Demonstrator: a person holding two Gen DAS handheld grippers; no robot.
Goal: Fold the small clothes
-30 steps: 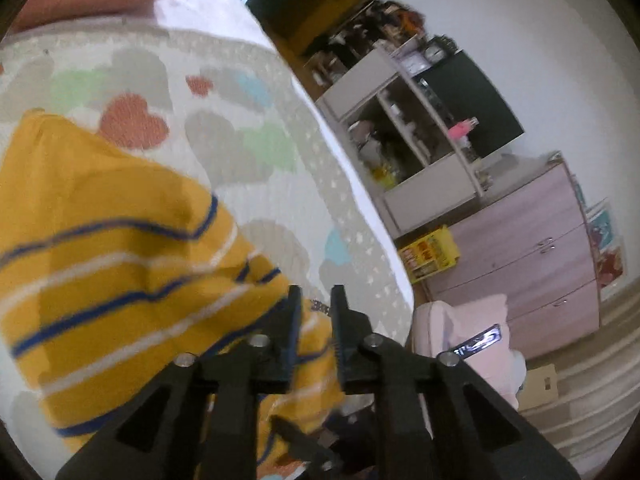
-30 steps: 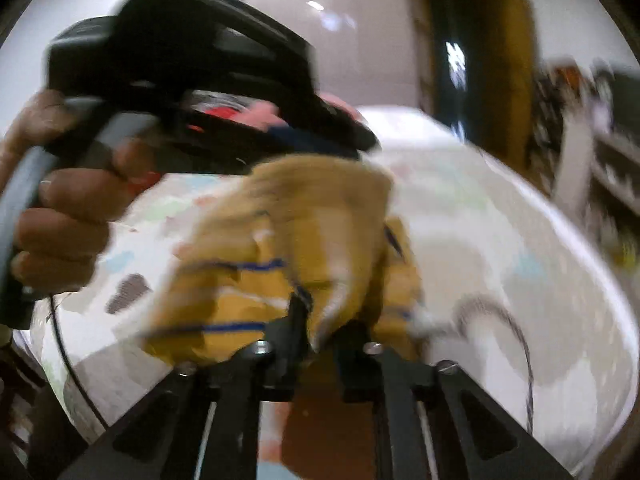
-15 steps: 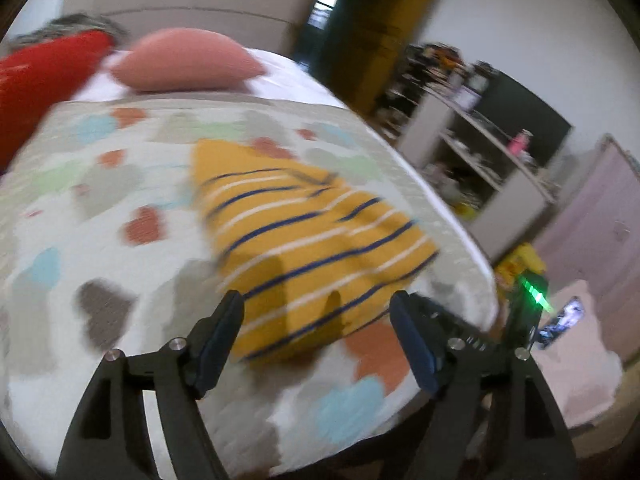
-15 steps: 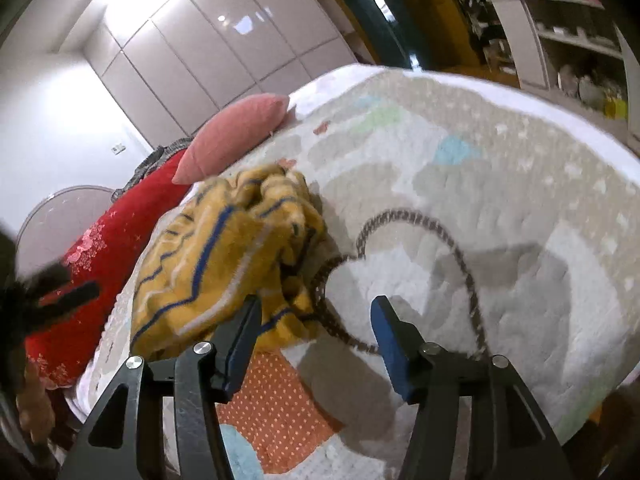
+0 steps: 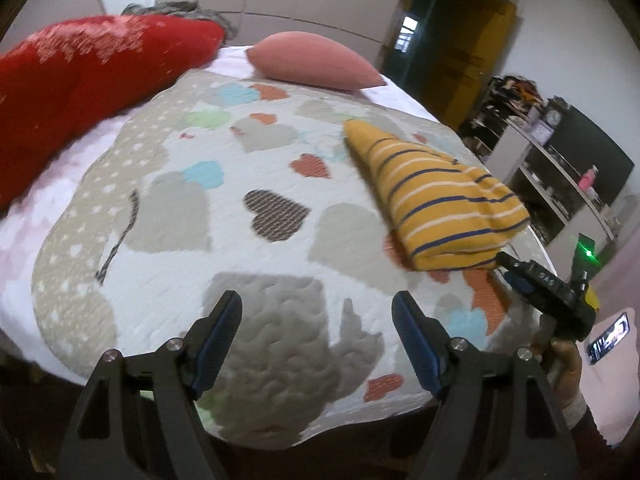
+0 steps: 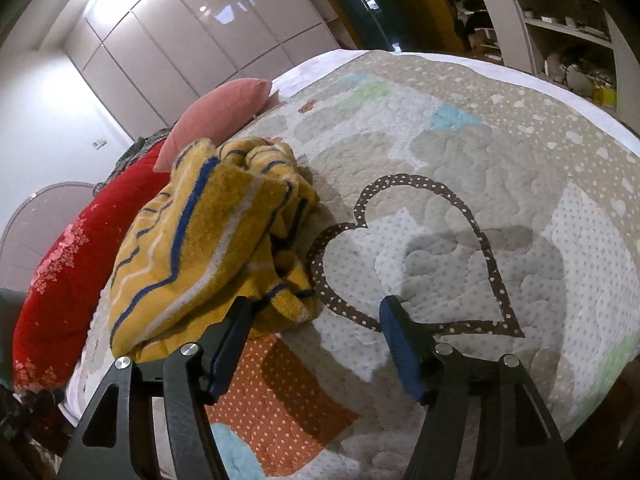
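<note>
A yellow garment with blue and white stripes (image 5: 440, 204) lies folded in a thick bundle on the heart-patterned quilt (image 5: 224, 216), toward the bed's right side. My left gripper (image 5: 318, 322) is open and empty, held back over the quilt's near edge, well apart from the garment. In the right wrist view the same garment (image 6: 208, 240) lies bunched at the left. My right gripper (image 6: 316, 324) is open and empty, its left finger just in front of the garment's near edge. The right gripper's body also shows in the left wrist view (image 5: 548, 292) beside the bundle.
A red patterned cushion (image 5: 80, 80) and a pink pillow (image 5: 312, 60) lie at the head of the bed. Shelves (image 5: 560, 168) with clutter stand to the right of the bed. White wardrobe doors (image 6: 192, 40) stand behind. A phone (image 5: 608, 336) lies on something pink below right.
Both grippers were shut on the yellow garment a second ago. They have opened, let it go and pulled back. The garment now lies folded on the quilt.
</note>
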